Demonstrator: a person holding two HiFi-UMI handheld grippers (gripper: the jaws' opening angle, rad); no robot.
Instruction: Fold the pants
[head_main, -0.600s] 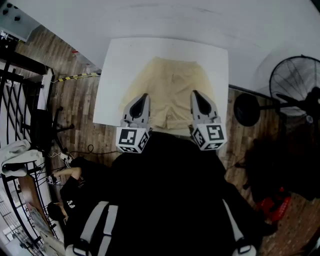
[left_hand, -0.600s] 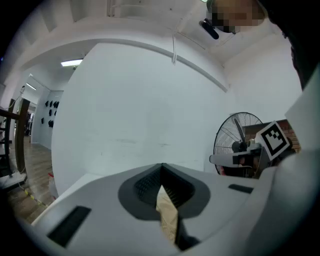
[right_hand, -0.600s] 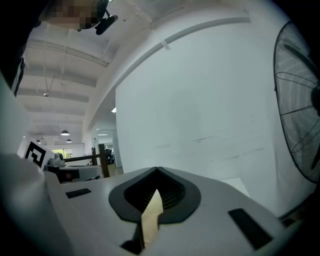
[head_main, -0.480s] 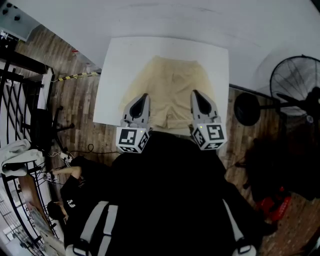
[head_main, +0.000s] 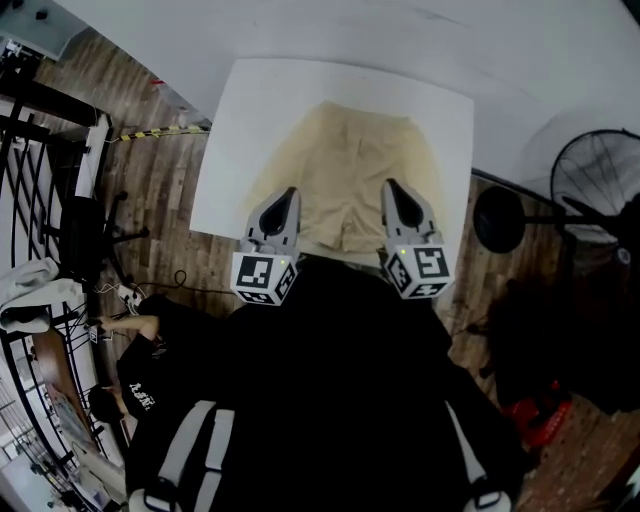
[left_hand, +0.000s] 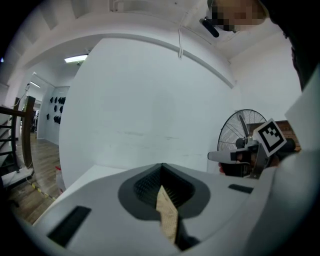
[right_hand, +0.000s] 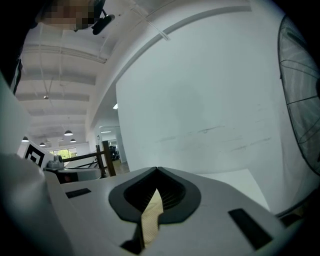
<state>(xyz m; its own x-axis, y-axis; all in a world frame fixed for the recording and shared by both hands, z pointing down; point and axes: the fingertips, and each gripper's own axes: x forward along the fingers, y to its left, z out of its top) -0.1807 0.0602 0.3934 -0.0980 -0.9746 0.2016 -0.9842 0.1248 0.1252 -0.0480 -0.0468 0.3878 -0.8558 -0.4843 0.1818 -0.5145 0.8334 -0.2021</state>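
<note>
Since a moment ago almost nothing is changing at my jaws. My left gripper (head_main: 286, 195) and my right gripper (head_main: 393, 190) are keeping the same places in the head view. Only the white table (head_main: 250, 110) is sliding a little up and to the right in that view, so I judge that it is mostly my head that is moving, not the cloth.

Both pairs of jaws are pressed together on the pants (head_main: 350, 170). In the left gripper view and in the right gripper view a thin strip of tan cloth is coming out between the closed jaws. The left gripper is pinching the near left corner and the right gripper the near right corner. For the task this means, I think, that the grasp is made but the fold itself is not yet beginning, because the garment is lying flat on the table.

The pants are lying in the middle of the table. The narrow waist end is pointing away from me, toward the far table edge, and the wide leg end is pointing toward me. The long axis is running from me to the far edge, nearly square to the near table edge.
</note>
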